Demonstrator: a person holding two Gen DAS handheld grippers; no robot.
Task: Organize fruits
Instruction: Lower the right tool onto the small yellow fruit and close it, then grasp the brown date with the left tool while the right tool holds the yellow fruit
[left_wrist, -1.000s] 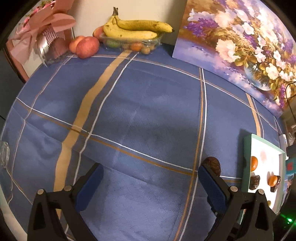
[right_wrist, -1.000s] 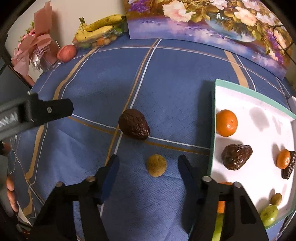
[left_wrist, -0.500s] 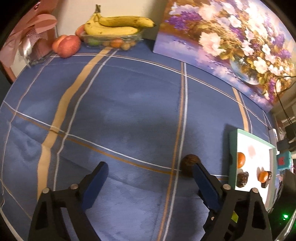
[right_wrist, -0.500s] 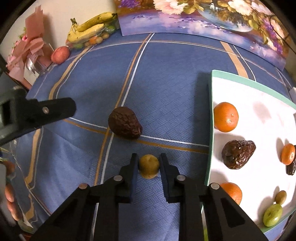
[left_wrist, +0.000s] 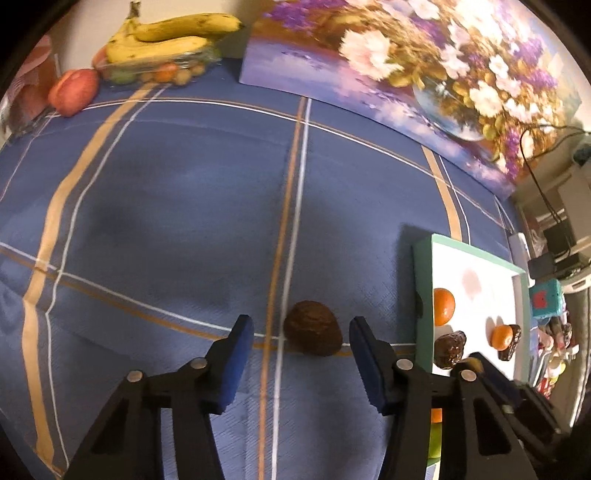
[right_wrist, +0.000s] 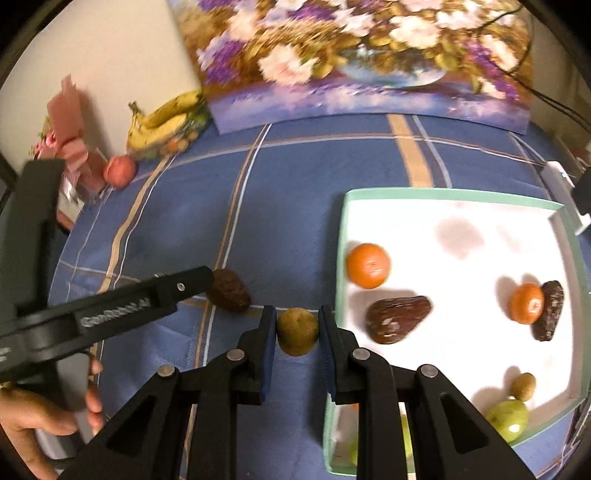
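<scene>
Left wrist view: a dark, wrinkled avocado (left_wrist: 313, 333) lies on the blue plaid cloth (left_wrist: 177, 206), well short of the mint-rimmed white tray (left_wrist: 424, 273). The left gripper (left_wrist: 301, 338) is closing around it, blue pads not yet touching.

Right wrist view: the right gripper (right_wrist: 297, 326) is clamped on a small, rough, round brownish-green fruit (right_wrist: 297, 331) just beside the tray's left wall (right_wrist: 341, 236), with open cloth beyond.

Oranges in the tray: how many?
3 oranges: one by the tray's left wall, one right of centre beside a dark fruit, one at the near edge, mostly behind the right gripper. More may be hidden.
</scene>
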